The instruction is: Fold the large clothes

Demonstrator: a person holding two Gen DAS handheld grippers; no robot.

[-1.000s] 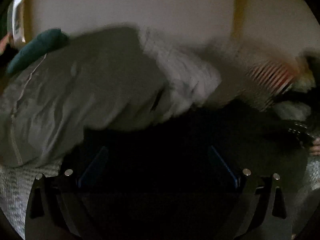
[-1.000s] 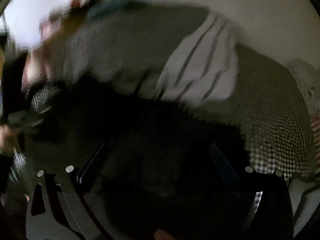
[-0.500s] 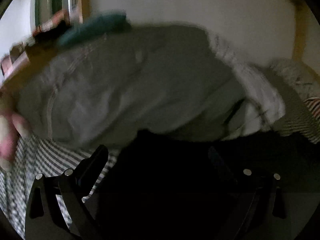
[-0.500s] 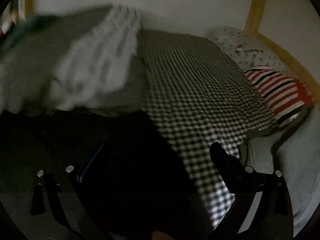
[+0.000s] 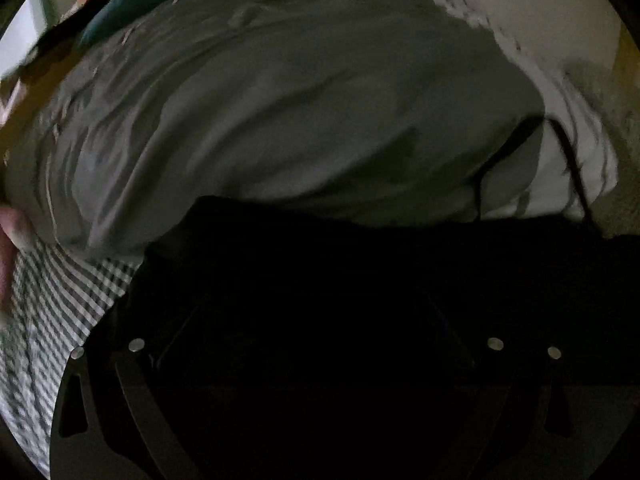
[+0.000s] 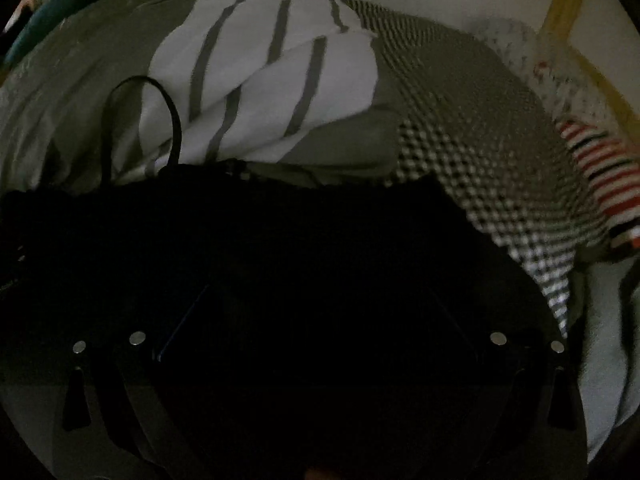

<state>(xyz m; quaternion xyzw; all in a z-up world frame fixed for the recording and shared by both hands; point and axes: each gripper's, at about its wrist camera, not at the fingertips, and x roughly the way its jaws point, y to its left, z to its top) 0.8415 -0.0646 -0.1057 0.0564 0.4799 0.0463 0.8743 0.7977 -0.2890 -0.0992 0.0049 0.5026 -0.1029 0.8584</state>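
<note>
A black garment (image 5: 360, 320) now covers both the left tool (image 5: 316, 320) and right tool (image 6: 320, 312); their grip cannot be told. The grey jacket (image 5: 280, 100) ahead looms closer than before.

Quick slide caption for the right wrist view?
Black garment fills the foreground, hiding the right gripper's fingertips; striped cloth behind.

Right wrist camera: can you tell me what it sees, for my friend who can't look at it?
A big black garment fills the lower half, hiding the right hand-held gripper's fingers. Behind it lie a white cloth with grey stripes, a grey garment and a checked sheet, with a red-striped cloth far right.
</note>
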